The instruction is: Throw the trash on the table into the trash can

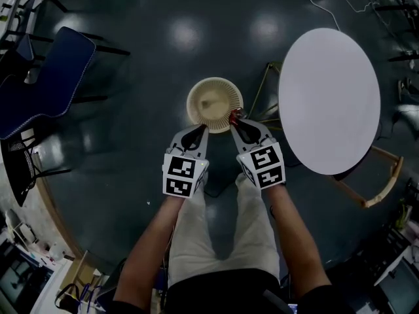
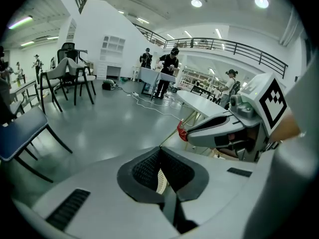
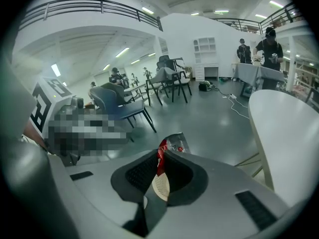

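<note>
Two claws in head view: left claw point(image 1: 196, 131) and right claw point(image 1: 241, 124) hang side by side, with the trash can point(image 1: 194, 103) just ahead of and below both tips. The table point(image 1: 329, 100) lies off to the right claw's right. A red wrapper point(image 1: 234, 116) sits at the right claw's tip.

Left gripper view: jaws pressed together, nothing pinched.

Right gripper view: jaws pinch the wrapper by its lower edge, and the rest pokes out ahead.

Risk: the tips look nearer the rim than the centre, so a release here may drop the light wrapper outside. It may also cling to a pad. Going lower could knock the can.
</note>
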A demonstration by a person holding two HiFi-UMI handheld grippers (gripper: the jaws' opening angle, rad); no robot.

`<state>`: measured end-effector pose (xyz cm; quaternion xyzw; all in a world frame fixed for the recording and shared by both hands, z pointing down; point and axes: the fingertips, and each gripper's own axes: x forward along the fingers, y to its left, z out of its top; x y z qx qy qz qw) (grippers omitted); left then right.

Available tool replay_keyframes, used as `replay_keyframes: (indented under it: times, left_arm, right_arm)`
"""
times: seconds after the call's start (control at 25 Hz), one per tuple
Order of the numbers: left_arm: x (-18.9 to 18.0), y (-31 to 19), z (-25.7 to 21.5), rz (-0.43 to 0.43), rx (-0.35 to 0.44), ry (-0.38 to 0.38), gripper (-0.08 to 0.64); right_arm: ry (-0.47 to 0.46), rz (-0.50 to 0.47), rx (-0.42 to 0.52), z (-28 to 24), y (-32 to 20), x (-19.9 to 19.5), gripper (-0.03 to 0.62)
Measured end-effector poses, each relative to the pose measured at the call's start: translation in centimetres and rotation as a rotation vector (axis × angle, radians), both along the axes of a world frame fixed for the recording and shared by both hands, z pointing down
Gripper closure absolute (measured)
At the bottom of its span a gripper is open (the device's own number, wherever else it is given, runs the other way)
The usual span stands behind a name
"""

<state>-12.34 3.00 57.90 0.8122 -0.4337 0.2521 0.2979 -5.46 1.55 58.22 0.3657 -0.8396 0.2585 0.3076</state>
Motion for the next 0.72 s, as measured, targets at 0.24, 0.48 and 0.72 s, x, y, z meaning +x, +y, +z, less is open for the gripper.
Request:
replay_keyframes:
  times: [0.24,0.48,0.72]
  left_arm:
    - [-0.9,-0.2,3.2,0.003,-0.021,-0.003,0.545]
    - [-1.7,-0.5,7.4,0.031,-0.046,-0.025,0.545]
    - [-2.3,0.5,11.8,0.067,-0.081,-0.048,0.545]
  right_arm:
    - [0.007,0.006,-0.035,3.5,-0.5,-0.8,0.538]
    - [0.034,-0.017,-0.067,8.8,-0.7,-1.8,0.538]
    - [0.051,-0.044,-0.097,12.9,0.0,-3.0,0.538]
